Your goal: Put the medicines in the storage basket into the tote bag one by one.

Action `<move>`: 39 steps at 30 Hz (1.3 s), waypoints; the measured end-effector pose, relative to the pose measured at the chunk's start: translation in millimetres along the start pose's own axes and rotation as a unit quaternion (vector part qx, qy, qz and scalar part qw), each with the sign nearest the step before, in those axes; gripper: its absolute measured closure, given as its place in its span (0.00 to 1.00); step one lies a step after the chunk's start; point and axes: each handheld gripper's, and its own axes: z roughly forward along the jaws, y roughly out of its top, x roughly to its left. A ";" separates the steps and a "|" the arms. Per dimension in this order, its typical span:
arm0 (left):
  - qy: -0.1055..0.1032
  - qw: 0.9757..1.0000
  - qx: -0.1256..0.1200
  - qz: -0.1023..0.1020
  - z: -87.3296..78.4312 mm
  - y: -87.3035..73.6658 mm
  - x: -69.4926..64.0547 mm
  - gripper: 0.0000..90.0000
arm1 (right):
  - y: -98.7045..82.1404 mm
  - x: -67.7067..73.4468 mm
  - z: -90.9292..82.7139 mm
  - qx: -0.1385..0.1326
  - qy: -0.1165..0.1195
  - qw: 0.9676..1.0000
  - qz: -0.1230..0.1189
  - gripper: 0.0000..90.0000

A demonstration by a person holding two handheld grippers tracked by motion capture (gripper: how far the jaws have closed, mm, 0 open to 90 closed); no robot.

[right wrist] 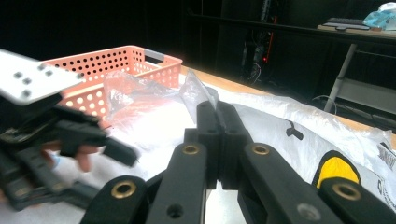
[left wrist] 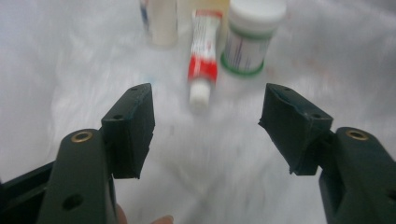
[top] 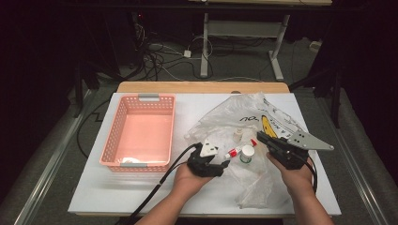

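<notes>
The left gripper point(left wrist: 205, 126), jaws wide and empty, faces a red-and-white squeeze tube point(left wrist: 203, 58) lying on the crinkled clear plastic bag point(top: 256, 183) near the white table's point(top: 94, 187) front edge, while the right gripper point(right wrist: 218, 116) pinches the bag's film.

Red-and-white tube point(left wrist: 203, 56): print blurred, unreadable. White green-banded jar point(left wrist: 251, 35): top cut by frame edge. Pale cylindrical bottle point(left wrist: 161, 21): upper part cut off. Clear plastic bag point(right wrist: 299, 135): yellow print partly hidden behind fingers.
</notes>
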 end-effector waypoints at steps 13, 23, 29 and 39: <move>0.038 0.993 0.104 -0.030 35.6 8.2 7.3 0.06 | -0.2 3.0 1.3 0.004 -0.001 1.000 -0.004 1.00; 0.017 0.997 0.073 -0.005 31.6 4.7 -6.9 0.73 | -0.9 3.8 2.2 0.008 0.000 1.000 -0.003 1.00; 0.000 0.997 0.072 -0.005 31.0 3.9 -5.8 0.98 | -0.9 3.2 0.7 0.005 0.000 1.000 -0.002 1.00; -0.005 1.000 0.018 -0.011 19.4 -1.5 -3.8 0.99 | -3.1 1.1 -1.0 0.000 -0.001 1.000 0.004 1.00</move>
